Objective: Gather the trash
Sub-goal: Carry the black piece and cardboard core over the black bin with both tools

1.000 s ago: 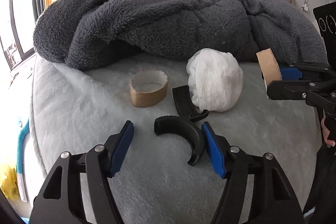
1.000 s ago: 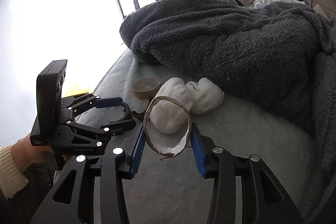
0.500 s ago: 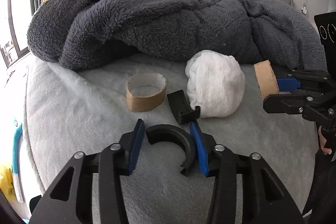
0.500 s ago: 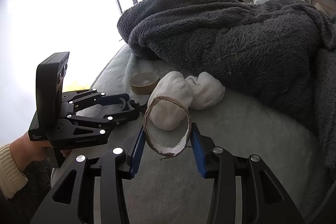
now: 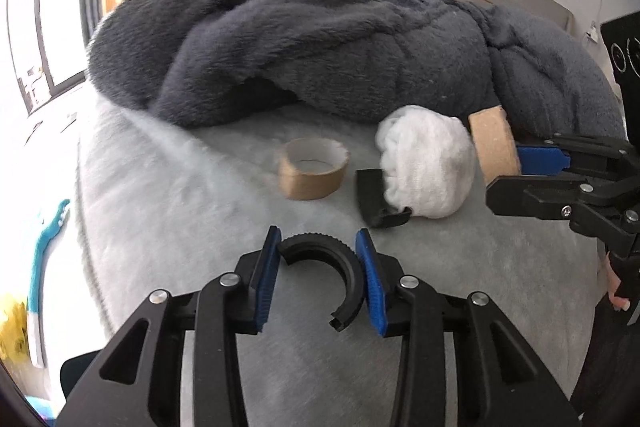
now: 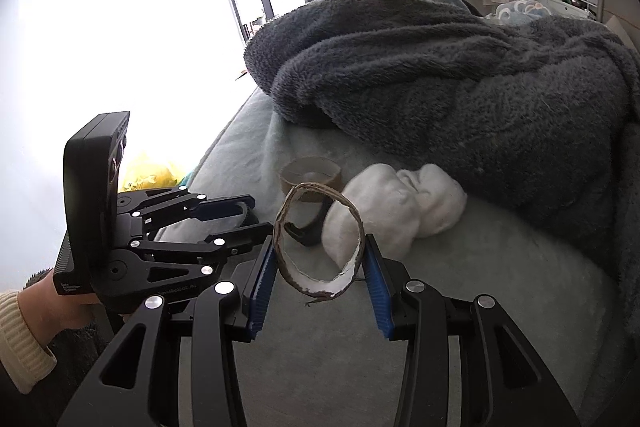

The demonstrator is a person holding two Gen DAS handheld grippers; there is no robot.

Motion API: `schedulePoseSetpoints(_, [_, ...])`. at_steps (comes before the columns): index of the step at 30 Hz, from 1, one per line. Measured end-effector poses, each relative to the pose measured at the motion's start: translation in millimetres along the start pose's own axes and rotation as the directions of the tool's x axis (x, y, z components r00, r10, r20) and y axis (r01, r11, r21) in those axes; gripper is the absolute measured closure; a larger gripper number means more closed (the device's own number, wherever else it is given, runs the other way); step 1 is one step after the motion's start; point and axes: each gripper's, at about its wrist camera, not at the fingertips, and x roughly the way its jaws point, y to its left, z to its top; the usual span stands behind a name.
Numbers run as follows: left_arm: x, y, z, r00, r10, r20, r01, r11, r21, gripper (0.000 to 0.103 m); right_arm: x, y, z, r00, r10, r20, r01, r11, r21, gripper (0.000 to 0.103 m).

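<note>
Though half-hidden by wad [image 5: 426, 167], black piece [image 5: 374, 203].

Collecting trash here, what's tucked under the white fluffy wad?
A black plastic piece pokes out from beneath the white wad; how far it runs under is covered. Beside them sits a cardboard tape roll.

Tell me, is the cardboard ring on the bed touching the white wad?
No, the cardboard ring lies apart from the white wad, with bare bed between them.
</note>
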Motion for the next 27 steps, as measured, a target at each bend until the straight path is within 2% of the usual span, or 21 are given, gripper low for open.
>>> schedulePoseSetpoints(14, [-40, 51, -13, 0.994, 0.107, 0.016, -0.105, 0.989, -0.100, 0.062, 16, 57, 27, 0.998, 0.057, 0.001, -0.057, 0.997, -0.042, 0.060])
schedulePoseSetpoints(27, [-72, 113, -39, 0.980, 0.197, -0.010, -0.194, 0.956, -0.219, 0.062, 39, 120, 48, 0.994, 0.109, -0.018, -0.110, 0.988, -0.108, 0.060])
